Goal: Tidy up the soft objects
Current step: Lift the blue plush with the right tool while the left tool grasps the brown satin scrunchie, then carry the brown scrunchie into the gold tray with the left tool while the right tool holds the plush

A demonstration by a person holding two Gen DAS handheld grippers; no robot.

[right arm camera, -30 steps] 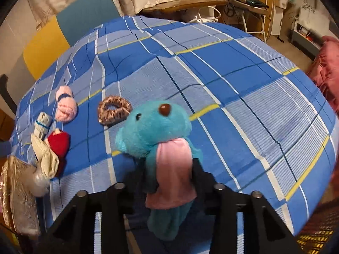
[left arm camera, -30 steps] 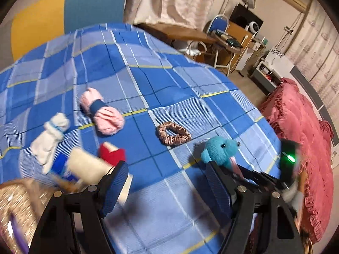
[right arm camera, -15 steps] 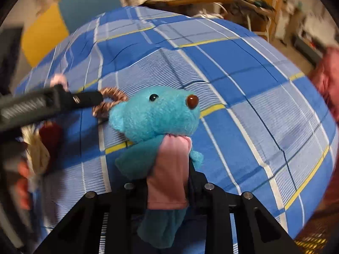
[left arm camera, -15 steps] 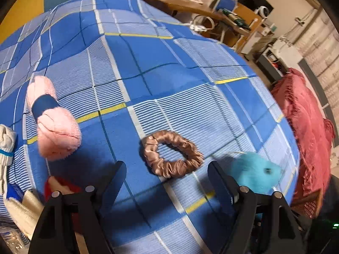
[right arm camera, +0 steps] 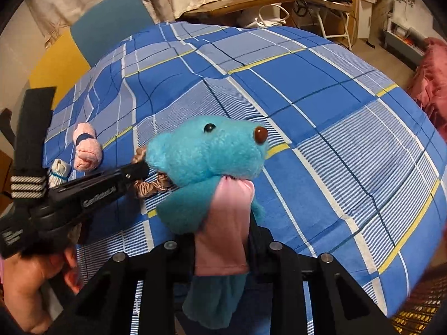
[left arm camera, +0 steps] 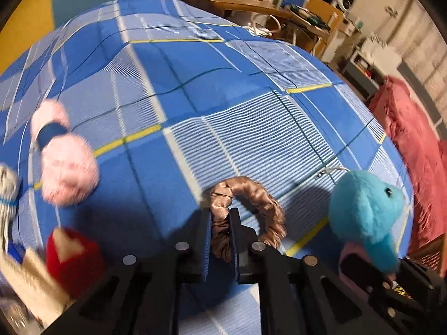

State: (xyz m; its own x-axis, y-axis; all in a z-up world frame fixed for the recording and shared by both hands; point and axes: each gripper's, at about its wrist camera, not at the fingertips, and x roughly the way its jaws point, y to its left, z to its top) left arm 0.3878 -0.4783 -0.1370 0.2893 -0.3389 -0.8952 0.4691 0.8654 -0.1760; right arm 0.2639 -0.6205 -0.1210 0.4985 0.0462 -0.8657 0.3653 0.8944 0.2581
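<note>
A brown satin scrunchie (left arm camera: 259, 195) lies on the blue checked bedspread (left arm camera: 223, 83). My left gripper (left arm camera: 220, 217) is shut on its near side, and the fabric bunches between the pads. The right wrist view shows that same left gripper (right arm camera: 139, 169) from the side, pinching the scrunchie (right arm camera: 152, 187). My right gripper (right arm camera: 223, 240) is shut on the pink shirt of a teal plush bear (right arm camera: 206, 153), which stands upright and hides the fingertips. From the left wrist camera the bear (left arm camera: 363, 209) is just right of the scrunchie.
A rolled pink sock (left arm camera: 67, 162), a white sock (left arm camera: 8, 189), a red soft item (left arm camera: 72, 254) and a beige cloth (left arm camera: 28, 273) lie to the left. A pink-red blanket (left arm camera: 413, 145) hangs at the right. Chairs and a desk stand behind the bed.
My left gripper came down over the scrunchie and closed on it. My right gripper tightened on the bear, which now stands a little higher and turned.
</note>
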